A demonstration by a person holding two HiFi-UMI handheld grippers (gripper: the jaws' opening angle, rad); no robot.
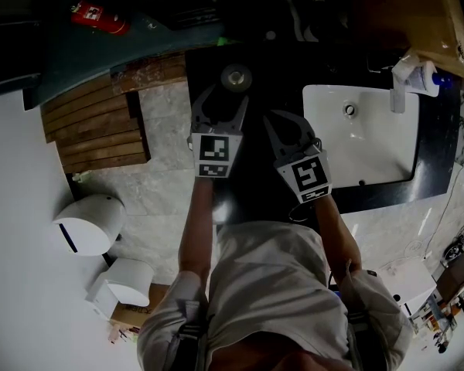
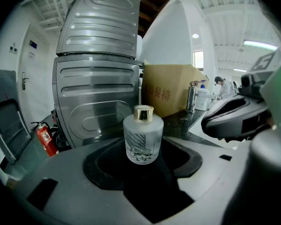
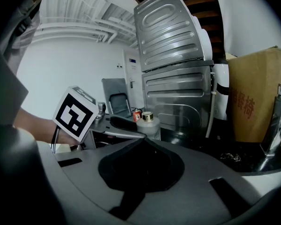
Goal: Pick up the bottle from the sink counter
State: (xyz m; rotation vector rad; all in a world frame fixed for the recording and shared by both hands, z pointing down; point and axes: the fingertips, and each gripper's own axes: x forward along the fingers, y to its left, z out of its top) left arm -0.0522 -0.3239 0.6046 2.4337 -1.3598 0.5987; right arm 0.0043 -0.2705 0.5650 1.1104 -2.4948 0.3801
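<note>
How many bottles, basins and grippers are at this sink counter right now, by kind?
Bottles: 2, the gold-capped frosted bottle and a white dispenser bottle
Sink basins: 1
Grippers: 2, the left gripper and the right gripper
Total: 5

Dim head view; brighter gripper views.
Glare is seen on the white basin (image 1: 363, 141) at right; gripper views are lit by ceiling lamps (image 2: 260, 44) and warped, darkened at the edges.
</note>
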